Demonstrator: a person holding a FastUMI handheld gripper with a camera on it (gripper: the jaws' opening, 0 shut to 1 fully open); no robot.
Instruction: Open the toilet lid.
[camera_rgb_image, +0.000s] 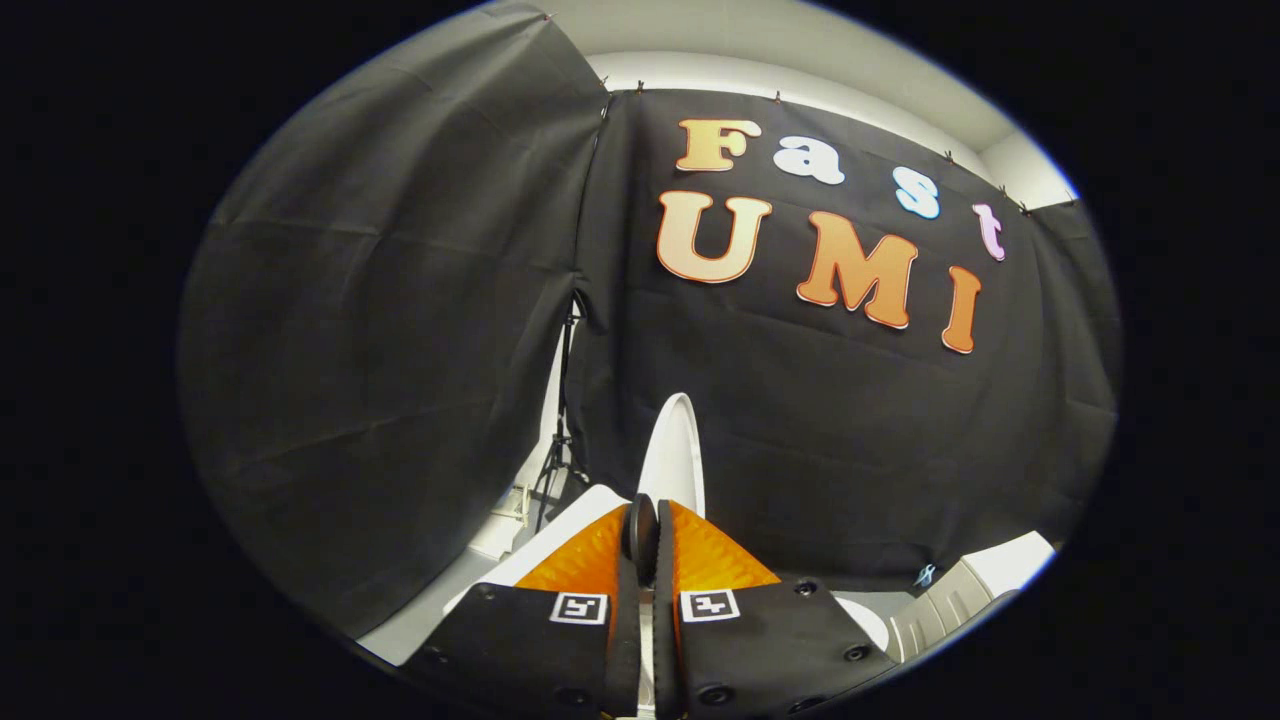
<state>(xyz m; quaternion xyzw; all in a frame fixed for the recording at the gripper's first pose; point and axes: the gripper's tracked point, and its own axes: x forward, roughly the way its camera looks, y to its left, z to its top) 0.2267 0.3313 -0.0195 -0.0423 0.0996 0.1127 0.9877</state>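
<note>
The tool (645, 530) has its two fingers drawn close together with only a thin slit between their tips, and whether they pinch the white toilet lid (675, 455), which rises upright just ahead of them before the black cloth wall (400, 350), I cannot tell.

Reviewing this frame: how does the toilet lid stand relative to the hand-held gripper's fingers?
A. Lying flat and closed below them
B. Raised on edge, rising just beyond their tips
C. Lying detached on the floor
B: the white toilet lid stands upright, seen edge-on just beyond the hand-held gripper, whose fingers sit close together.
</note>
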